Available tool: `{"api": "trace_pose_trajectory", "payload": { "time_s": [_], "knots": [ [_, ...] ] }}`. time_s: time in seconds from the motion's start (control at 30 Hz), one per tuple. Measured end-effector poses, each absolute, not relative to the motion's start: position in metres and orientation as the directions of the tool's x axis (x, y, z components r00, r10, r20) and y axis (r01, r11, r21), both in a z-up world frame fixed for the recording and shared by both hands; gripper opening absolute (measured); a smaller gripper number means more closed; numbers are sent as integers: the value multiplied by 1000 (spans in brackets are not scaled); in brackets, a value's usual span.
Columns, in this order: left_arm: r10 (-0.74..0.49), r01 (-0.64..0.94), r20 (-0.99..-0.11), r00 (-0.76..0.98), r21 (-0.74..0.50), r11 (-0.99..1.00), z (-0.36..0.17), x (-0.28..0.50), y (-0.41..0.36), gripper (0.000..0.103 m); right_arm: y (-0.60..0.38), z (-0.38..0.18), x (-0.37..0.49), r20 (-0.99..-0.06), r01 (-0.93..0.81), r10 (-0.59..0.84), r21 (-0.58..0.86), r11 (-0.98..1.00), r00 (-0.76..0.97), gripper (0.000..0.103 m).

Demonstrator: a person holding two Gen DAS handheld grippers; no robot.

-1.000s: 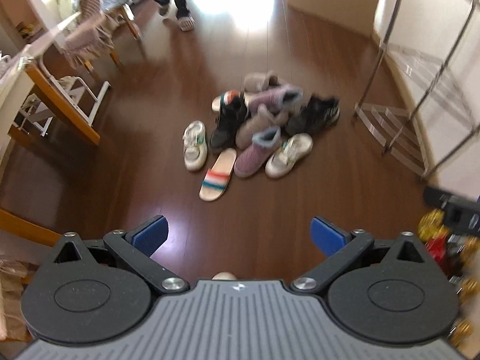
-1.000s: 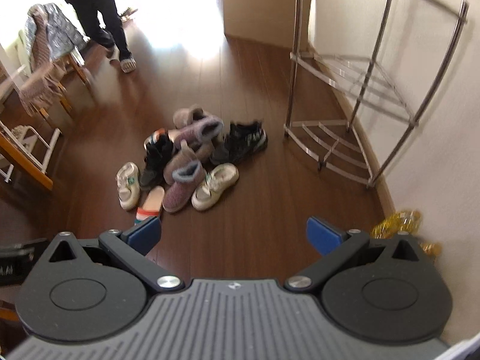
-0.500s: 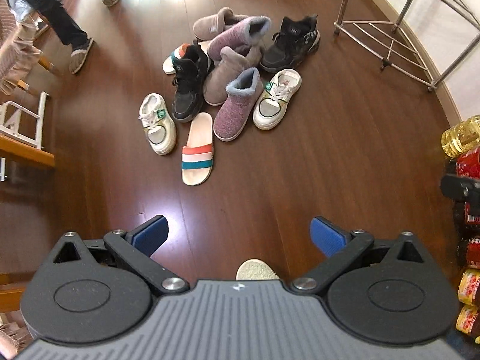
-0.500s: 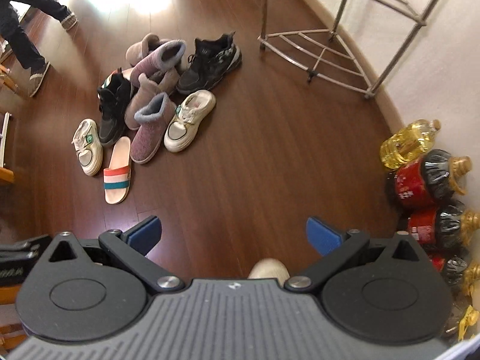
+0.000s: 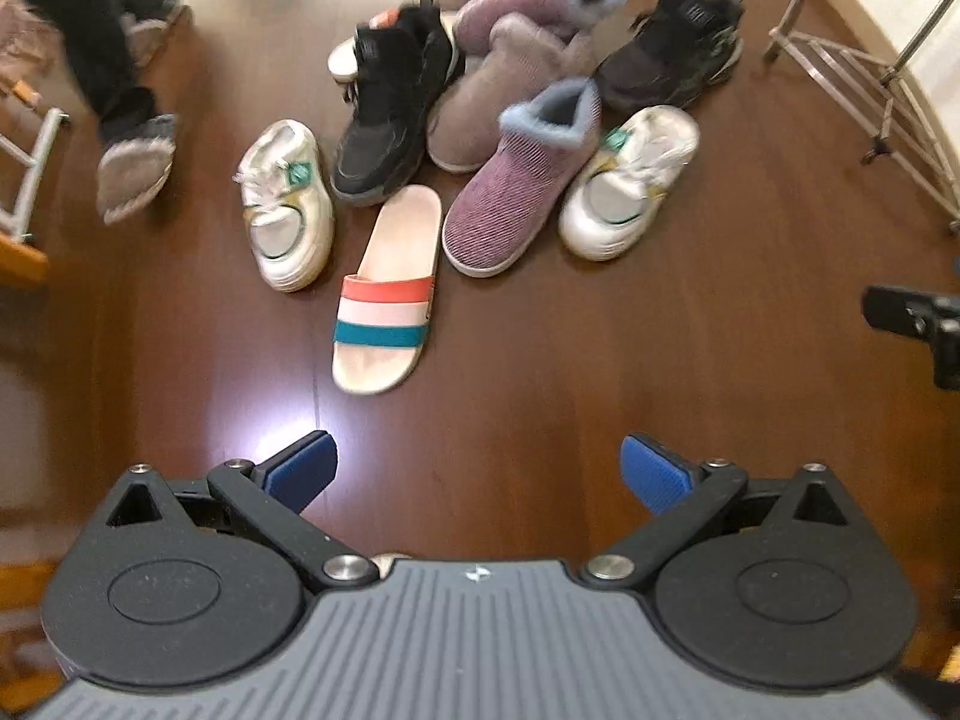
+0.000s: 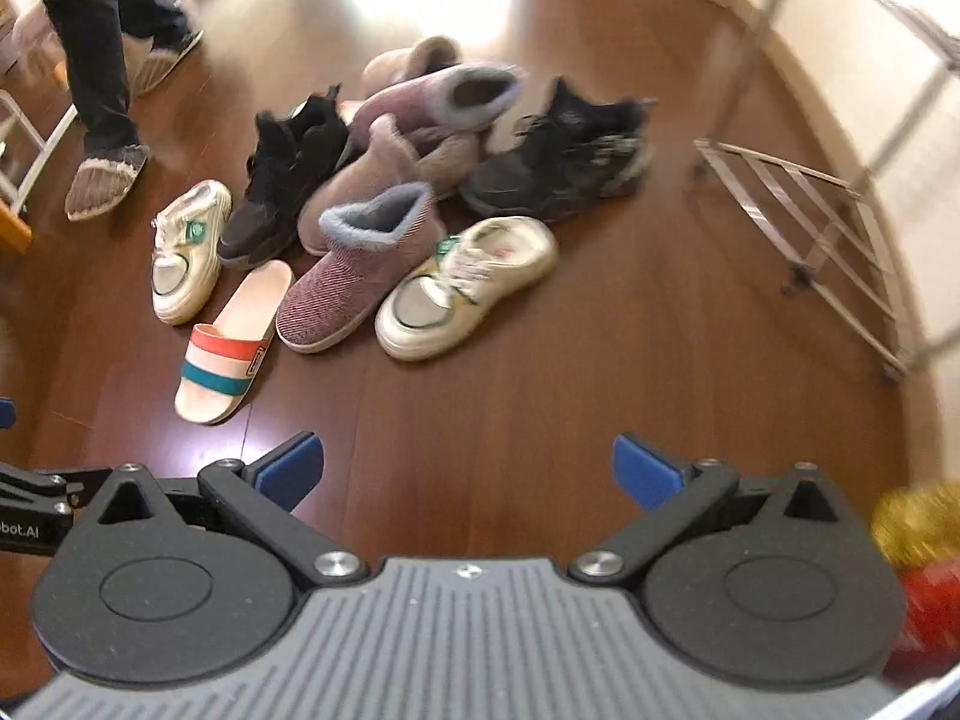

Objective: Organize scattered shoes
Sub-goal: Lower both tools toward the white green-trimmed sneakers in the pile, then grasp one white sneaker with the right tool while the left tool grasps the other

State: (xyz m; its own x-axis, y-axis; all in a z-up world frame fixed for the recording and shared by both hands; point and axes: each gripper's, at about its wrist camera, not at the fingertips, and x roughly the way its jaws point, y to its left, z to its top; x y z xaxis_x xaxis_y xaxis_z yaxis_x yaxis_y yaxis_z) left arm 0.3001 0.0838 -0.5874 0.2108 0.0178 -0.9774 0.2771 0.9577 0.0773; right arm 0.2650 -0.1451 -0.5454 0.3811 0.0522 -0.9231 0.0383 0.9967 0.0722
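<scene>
A pile of several shoes lies on the dark wood floor. Nearest is a striped slide sandal (image 5: 384,294) (image 6: 231,342). Around it are a white sneaker (image 5: 285,204) (image 6: 183,252), a purple ankle boot (image 5: 522,192) (image 6: 360,270), a second white sneaker (image 5: 630,180) (image 6: 468,285), a black shoe (image 5: 390,114) (image 6: 282,174), another black shoe (image 5: 672,60) (image 6: 558,156) and tan and purple boots behind. My left gripper (image 5: 479,471) is open above the floor, short of the sandal. My right gripper (image 6: 468,468) is open too, short of the pile, holding nothing.
A metal corner shoe rack (image 5: 870,90) (image 6: 834,222) stands at the right by the wall. A person's legs in dark trousers and slippers (image 5: 132,162) (image 6: 105,180) stand at the left. White and wooden furniture legs (image 5: 24,180) are at the far left. Bottles (image 6: 918,546) sit at the lower right.
Both grippers have moved in closer to the shoe pile, which now fills more of each view. The person at the left has stepped nearer. Both grippers stay open.
</scene>
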Motion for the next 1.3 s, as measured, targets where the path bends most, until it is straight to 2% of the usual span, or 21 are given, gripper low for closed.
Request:
{"api": "trace_pose_trajectory", "payload": {
  "time_s": [0.17, 0.33, 0.47, 0.53, 0.7, 0.73, 0.87, 0.97, 1.13, 1.3],
  "knots": [
    [88, 282, -945, 315, 182, 942, -668, 358, 139, 98, -83, -609, 325, -887, -64, 173, 161, 985, 429, 102],
    [76, 162, -936, 343, 138, 977, -724, 399, 205, 97, -20, -673, 384, -836, -170, 293, 241, 956, 463, 98],
    [92, 116, -922, 377, 145, 983, -737, 413, 230, 94, 29, -719, 431, -794, -256, 381, 290, 922, 474, 94],
    [114, 108, -914, 390, 168, 980, -734, 419, 236, 94, 45, -708, 446, -790, -258, 369, 273, 927, 489, 92],
    [119, 81, -862, 493, 181, 980, -730, 445, 249, 95, 76, -694, 496, -785, -198, 390, 337, 921, 481, 92],
    [111, 69, -852, 512, 169, 983, -733, 452, 253, 95, 85, -696, 509, -790, -190, 379, 328, 925, 481, 91],
    [84, 59, -837, 540, 137, 989, -743, 473, 262, 94, 110, -708, 546, -816, -159, 348, 310, 937, 462, 73],
    [85, 60, -822, 563, 144, 988, -743, 478, 268, 94, 113, -711, 545, -819, -144, 350, 320, 936, 454, 54],
    [63, 9, -827, 558, 82, 997, -755, 485, 291, 94, 118, -715, 543, -825, -119, 355, 338, 934, 440, 53],
    [55, -12, -845, 532, 57, 998, -764, 484, 300, 94, 122, -719, 540, -830, -93, 360, 355, 930, 426, 41]
  ]
}}
